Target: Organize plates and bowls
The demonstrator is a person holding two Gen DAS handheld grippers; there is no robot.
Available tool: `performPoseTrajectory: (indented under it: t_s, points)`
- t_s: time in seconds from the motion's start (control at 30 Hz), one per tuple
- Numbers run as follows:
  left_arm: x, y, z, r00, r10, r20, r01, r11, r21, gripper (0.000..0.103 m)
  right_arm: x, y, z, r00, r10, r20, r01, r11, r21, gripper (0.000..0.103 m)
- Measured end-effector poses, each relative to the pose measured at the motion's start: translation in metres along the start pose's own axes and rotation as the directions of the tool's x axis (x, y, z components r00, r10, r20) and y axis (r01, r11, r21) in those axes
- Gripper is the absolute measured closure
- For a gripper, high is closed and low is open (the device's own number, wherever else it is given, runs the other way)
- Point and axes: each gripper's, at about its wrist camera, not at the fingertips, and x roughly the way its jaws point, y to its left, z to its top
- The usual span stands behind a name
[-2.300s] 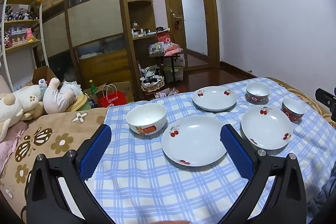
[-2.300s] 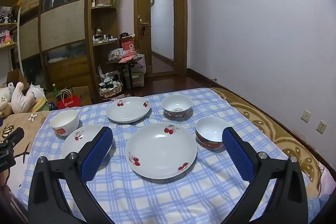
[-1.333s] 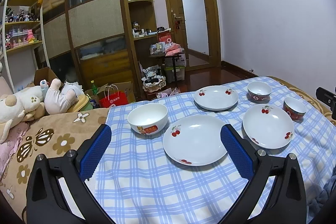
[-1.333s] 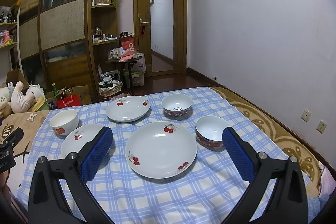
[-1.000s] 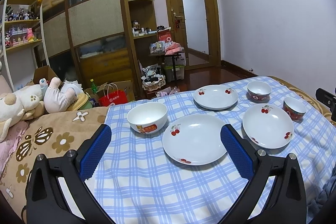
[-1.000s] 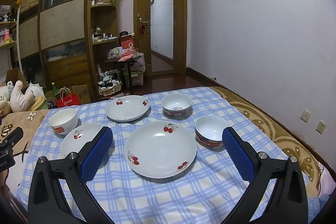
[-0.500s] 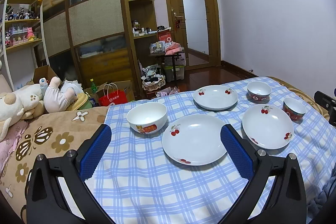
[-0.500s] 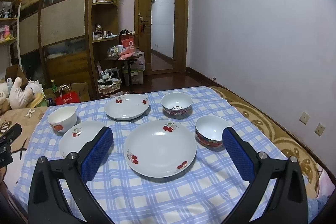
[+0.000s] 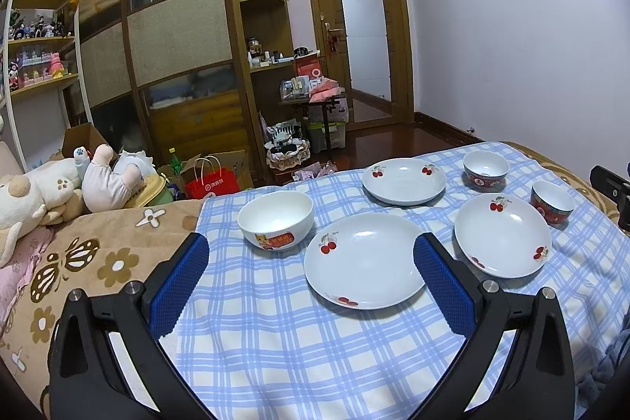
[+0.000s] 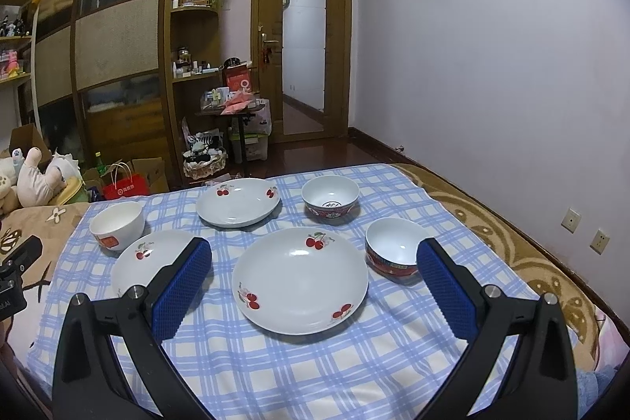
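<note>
Plates (image 10: 299, 278), three, cherry print, and bowls (image 10: 395, 254), three, lie apart on checked cloth (image 10: 275, 372) over bed. Left gripper (image 9: 311, 274), right gripper (image 10: 313, 276): jaws wide, empty. Advice: pinch rim, stack like with like.

Three cherry plates (image 10: 299, 278) and three bowls (image 10: 330, 197) sit apart, upright, unstacked — all on checked cloth (image 10: 275, 372).
</note>
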Motion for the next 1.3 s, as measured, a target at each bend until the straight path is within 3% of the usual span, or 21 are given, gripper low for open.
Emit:
performPoseTrajectory:
  t_s: [1.3]
  points:
    - [-0.0009, -0.0039, -0.0034, 1.000, -0.008, -0.002, 0.009, 1.000, 0.019, 0.001, 0.0012, 0.0001, 0.0003, 1.000, -0.005, -0.007, 0.005, 1.000, -0.007, 0.000]
